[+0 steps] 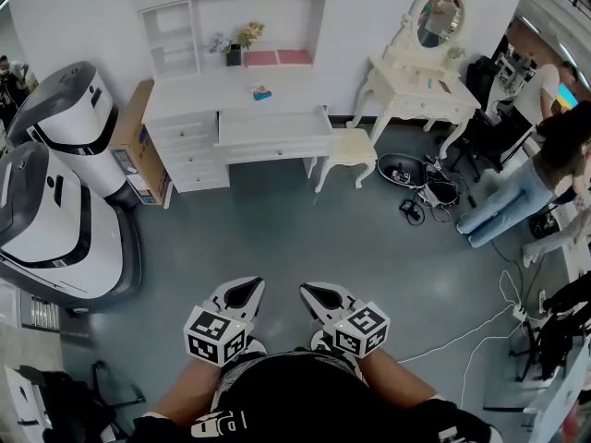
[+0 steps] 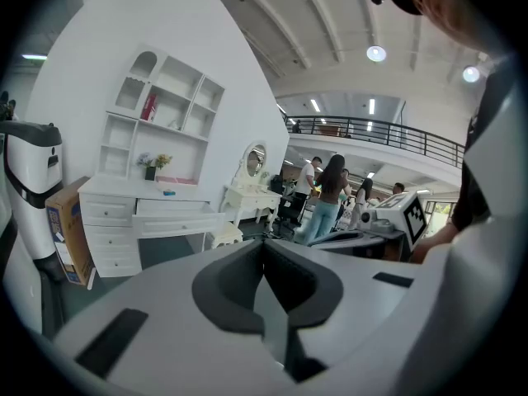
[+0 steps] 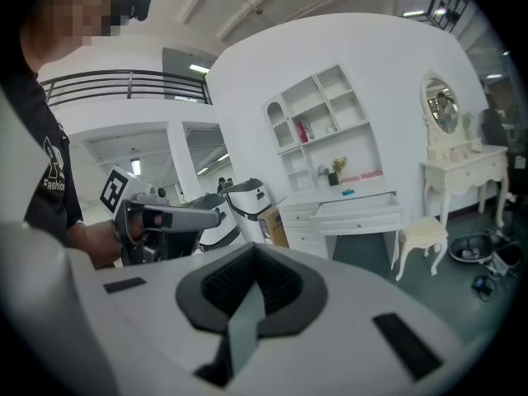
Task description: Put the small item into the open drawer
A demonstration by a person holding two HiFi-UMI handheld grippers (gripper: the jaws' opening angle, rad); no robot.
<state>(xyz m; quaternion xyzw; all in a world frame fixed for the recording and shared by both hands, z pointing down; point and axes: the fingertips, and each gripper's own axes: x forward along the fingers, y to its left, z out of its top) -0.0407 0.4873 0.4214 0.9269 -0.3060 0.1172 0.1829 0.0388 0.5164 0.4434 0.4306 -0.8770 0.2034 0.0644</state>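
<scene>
A small blue item [image 1: 261,91] lies on top of the white desk [image 1: 199,100] far across the room. It also shows in the left gripper view as a blue item [image 2: 168,192] and in the right gripper view as a blue item [image 3: 348,192]. Below it the desk's wide drawer [image 1: 274,127] stands pulled out, open drawer [image 2: 177,219] and open drawer [image 3: 363,214]. Side by side close to my body, my left gripper [image 1: 242,293] and right gripper [image 1: 319,296] are both shut with nothing in them. Their closed jaws fill the left gripper [image 2: 266,287] and right gripper [image 3: 252,291] views.
A cream stool [image 1: 347,148] stands right of the drawer, and a vanity table with an oval mirror [image 1: 420,90] beyond it. Two white machines [image 1: 55,183] and a cardboard box [image 1: 138,146] line the left. Cables [image 1: 425,187] and people [image 1: 517,187] are on the right.
</scene>
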